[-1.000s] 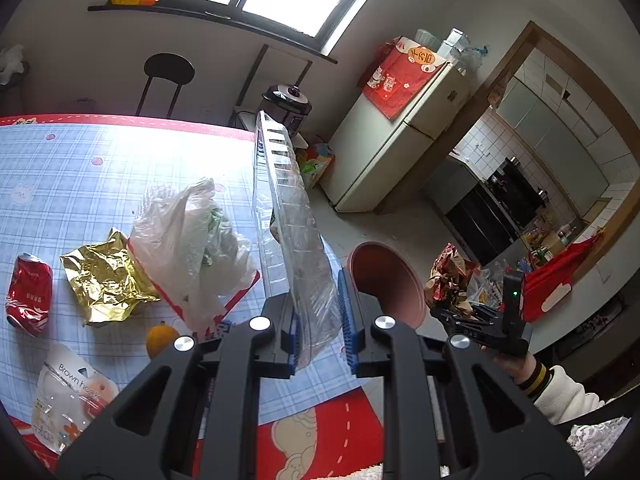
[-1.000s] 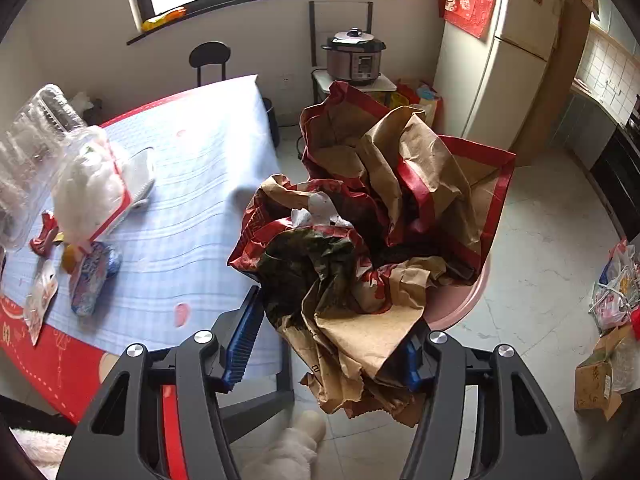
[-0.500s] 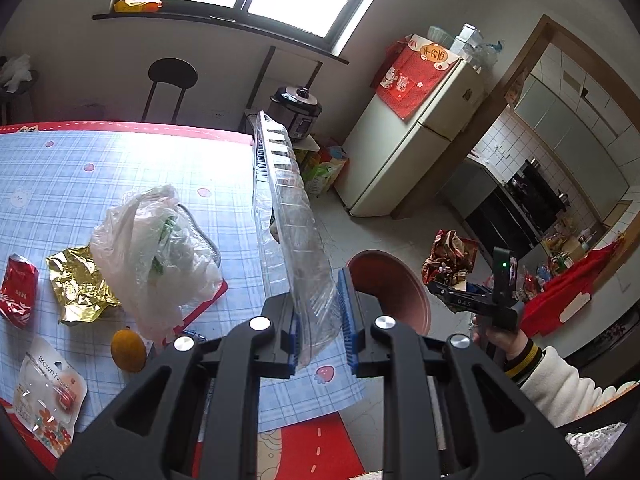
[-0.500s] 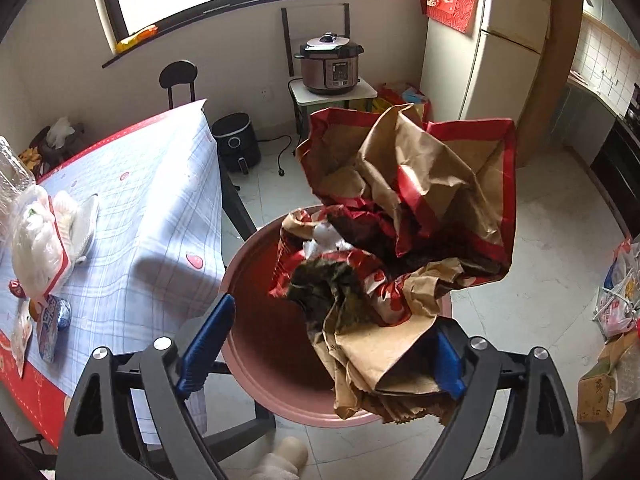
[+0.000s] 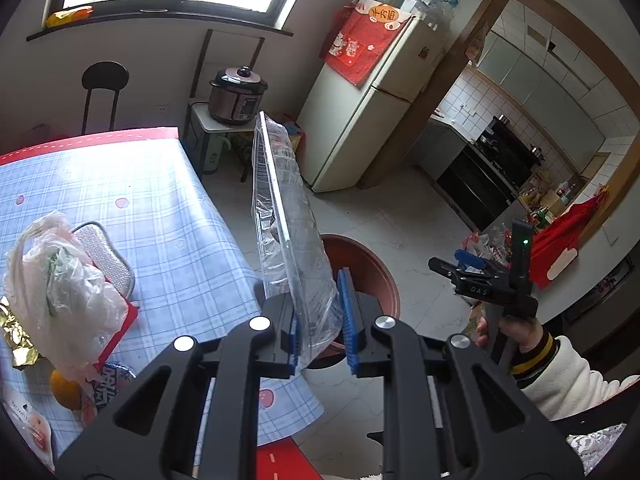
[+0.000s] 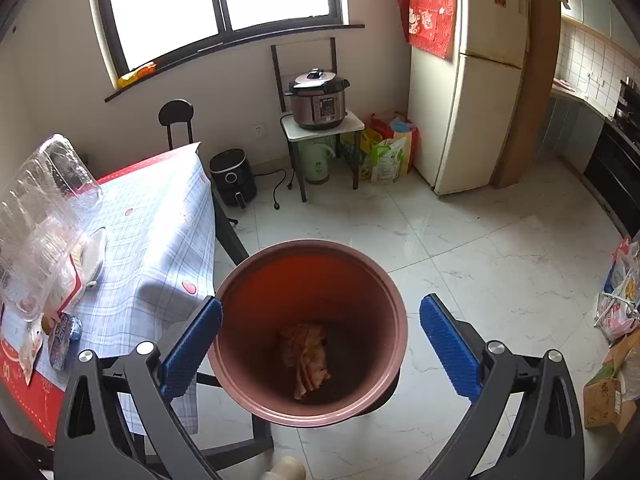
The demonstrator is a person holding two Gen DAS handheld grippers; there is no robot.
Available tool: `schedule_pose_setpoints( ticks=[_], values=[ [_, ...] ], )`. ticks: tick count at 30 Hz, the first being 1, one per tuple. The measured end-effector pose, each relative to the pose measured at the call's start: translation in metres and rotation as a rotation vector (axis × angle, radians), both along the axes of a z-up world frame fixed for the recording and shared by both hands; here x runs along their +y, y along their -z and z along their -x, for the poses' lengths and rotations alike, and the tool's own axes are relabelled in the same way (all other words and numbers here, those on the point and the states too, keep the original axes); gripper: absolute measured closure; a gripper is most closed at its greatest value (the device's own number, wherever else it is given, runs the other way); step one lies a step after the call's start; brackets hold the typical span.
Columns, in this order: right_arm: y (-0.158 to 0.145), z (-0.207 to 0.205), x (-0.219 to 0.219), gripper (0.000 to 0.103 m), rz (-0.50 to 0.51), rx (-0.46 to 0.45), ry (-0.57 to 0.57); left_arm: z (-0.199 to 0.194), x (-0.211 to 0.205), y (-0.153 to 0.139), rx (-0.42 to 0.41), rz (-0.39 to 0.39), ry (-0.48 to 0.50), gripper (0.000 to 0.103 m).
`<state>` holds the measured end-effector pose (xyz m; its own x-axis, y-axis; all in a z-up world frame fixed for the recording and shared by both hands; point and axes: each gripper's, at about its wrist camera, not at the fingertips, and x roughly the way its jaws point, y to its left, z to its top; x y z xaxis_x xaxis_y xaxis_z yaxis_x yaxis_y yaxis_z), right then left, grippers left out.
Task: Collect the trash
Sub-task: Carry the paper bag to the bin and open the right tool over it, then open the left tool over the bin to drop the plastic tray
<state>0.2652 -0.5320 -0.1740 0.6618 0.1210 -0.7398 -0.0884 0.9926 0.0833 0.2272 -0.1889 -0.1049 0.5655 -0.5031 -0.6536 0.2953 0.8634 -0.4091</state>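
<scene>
My left gripper (image 5: 318, 304) is shut on the lower end of a clear plastic food tray (image 5: 280, 208), which stands on edge above the table corner. Just beyond it on the floor sits the reddish-brown trash bin (image 5: 380, 276). In the right wrist view my right gripper (image 6: 320, 304) hangs over that bin (image 6: 304, 246); its jaws are opening wide and nothing is between them. A crumpled brown and red paper bag (image 6: 306, 354) lies at the bin's bottom. In the left wrist view the right gripper (image 5: 472, 272) is at the right, held by a hand (image 5: 520, 332).
On the blue checked tablecloth (image 5: 160, 208) lie a white plastic bag (image 5: 68, 292), a gold foil wrapper (image 5: 12, 336), an orange (image 5: 66, 390) and snack packets. A pressure cooker (image 6: 318, 100) on a stand, an air fryer (image 6: 234, 176) and a fridge (image 6: 476, 80) line the far wall.
The right jaws spread apart and the paper bag dropped from them into the bin. The left gripper carried the clear tray rightward, off the table toward the bin.
</scene>
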Motion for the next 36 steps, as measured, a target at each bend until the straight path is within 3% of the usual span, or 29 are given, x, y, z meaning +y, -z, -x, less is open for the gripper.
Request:
schedule_pose_setpoints(
  ticks=[6,14,17,18,19,21,24,26,28,36],
  values=[
    [-0.025,0.032,-0.025,0.005,0.011,-0.059,0.051,-0.024,-0.039,0.012,0.023,-0.006,0.085,0.082],
    [-0.019,0.072,-0.062,0.005,-0.001,-0.029,0.152,-0.069,-0.117,0.048,0.099,-0.010,0.224,0.082],
    [-0.016,0.082,-0.074,0.005,-0.005,-0.017,0.189,-0.083,-0.146,0.053,0.086,-0.017,0.259,0.080],
    [-0.016,0.085,-0.078,0.005,-0.007,-0.015,0.199,-0.087,-0.153,0.052,0.070,-0.024,0.262,0.065],
    [-0.017,0.087,-0.080,0.005,-0.007,-0.016,0.207,-0.090,-0.157,0.050,0.051,-0.037,0.250,0.042],
    [-0.019,0.092,-0.084,0.005,-0.005,-0.021,0.220,-0.095,-0.161,0.041,0.010,-0.041,0.221,0.035],
    [-0.024,0.095,-0.085,0.005,-0.006,-0.035,0.229,-0.094,-0.152,0.027,-0.029,-0.042,0.188,0.017],
    [-0.026,0.094,-0.084,0.005,-0.006,-0.042,0.232,-0.090,-0.141,0.020,-0.055,-0.056,0.164,0.016],
    [-0.028,0.093,-0.082,0.005,-0.013,-0.049,0.230,-0.086,-0.126,0.015,-0.066,-0.072,0.126,0.006],
    [-0.042,0.074,-0.047,0.005,-0.013,-0.088,0.181,-0.046,-0.024,-0.007,-0.113,-0.118,-0.095,0.006]
  ],
)
